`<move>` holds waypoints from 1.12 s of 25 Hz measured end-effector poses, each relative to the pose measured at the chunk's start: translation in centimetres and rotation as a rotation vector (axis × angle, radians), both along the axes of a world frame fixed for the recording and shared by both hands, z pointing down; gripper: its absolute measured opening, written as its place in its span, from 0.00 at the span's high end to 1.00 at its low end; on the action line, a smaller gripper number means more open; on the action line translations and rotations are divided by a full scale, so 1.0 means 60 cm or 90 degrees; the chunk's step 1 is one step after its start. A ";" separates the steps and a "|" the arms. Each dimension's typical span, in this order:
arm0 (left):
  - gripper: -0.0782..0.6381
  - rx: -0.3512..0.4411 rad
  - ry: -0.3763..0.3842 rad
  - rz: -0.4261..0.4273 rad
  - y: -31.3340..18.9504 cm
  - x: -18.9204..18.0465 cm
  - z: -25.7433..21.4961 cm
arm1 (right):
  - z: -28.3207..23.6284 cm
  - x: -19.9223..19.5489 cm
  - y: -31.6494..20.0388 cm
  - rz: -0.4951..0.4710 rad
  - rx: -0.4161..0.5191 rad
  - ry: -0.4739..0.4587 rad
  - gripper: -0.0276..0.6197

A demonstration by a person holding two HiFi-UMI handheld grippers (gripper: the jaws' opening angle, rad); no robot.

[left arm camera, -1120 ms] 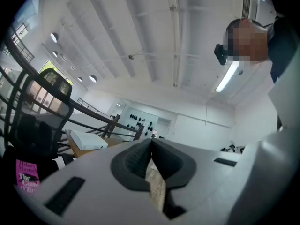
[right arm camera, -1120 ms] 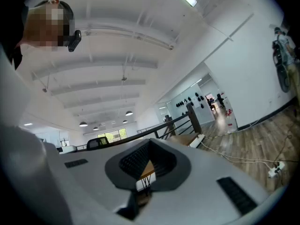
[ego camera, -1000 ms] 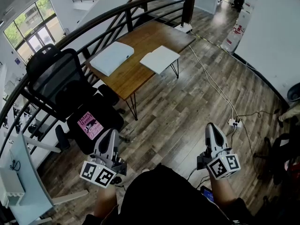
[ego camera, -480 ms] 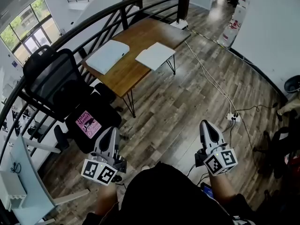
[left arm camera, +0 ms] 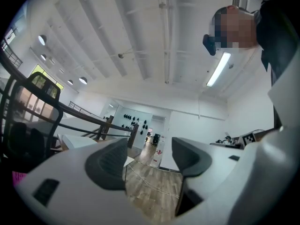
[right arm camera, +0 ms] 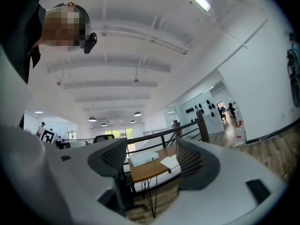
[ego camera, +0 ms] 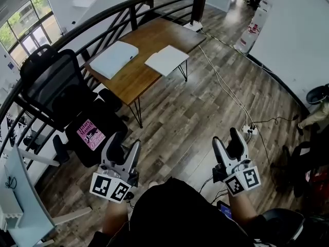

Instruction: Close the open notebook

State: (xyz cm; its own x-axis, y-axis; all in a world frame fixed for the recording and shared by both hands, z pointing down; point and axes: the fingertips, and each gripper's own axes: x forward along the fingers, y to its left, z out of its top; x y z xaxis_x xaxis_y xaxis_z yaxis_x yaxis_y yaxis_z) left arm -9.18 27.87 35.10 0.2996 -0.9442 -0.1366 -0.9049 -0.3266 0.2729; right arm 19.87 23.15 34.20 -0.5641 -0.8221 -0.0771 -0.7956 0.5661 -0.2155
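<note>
A wooden table (ego camera: pixel 139 73) stands far ahead by the railing. On it lie a flat white notebook (ego camera: pixel 166 60) at the near right edge and a thicker white block (ego camera: pixel 112 59) to its left. I cannot tell which of them lies open. Both also show in the right gripper view, the notebook (right arm camera: pixel 169 162) and the block (right arm camera: pixel 143 158), framed between the jaws at a distance. My left gripper (ego camera: pixel 125 145) and right gripper (ego camera: pixel 226 142) are held low in front of my body, far from the table. Their jaws are opening, with nothing between them (left arm camera: pixel 149 158) (right arm camera: pixel 152 159).
A black office chair (ego camera: pixel 51 86) with a pink book (ego camera: pixel 88 134) on its seat stands left of the table. A black railing (ego camera: pixel 103 17) curves behind. A white cable (ego camera: pixel 226 89) runs over the wood floor to a power strip (ego camera: pixel 250 131). A person's leg (ego camera: pixel 314 116) shows at far right.
Both grippers were shut in the earlier frames and now stand open. The table and chair have slid slightly left in the head view.
</note>
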 end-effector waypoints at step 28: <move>0.40 -0.004 -0.012 0.014 -0.077 -0.074 0.017 | 0.037 -0.085 -0.078 0.024 -0.018 0.017 0.52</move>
State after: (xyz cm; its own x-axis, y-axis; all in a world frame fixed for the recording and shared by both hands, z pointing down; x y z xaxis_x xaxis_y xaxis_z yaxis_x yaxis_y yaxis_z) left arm -13.61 23.27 36.12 0.3231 -0.9381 -0.1250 -0.9025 -0.3452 0.2574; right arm 14.79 18.49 36.40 -0.5345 -0.8443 -0.0395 -0.8217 0.5300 -0.2094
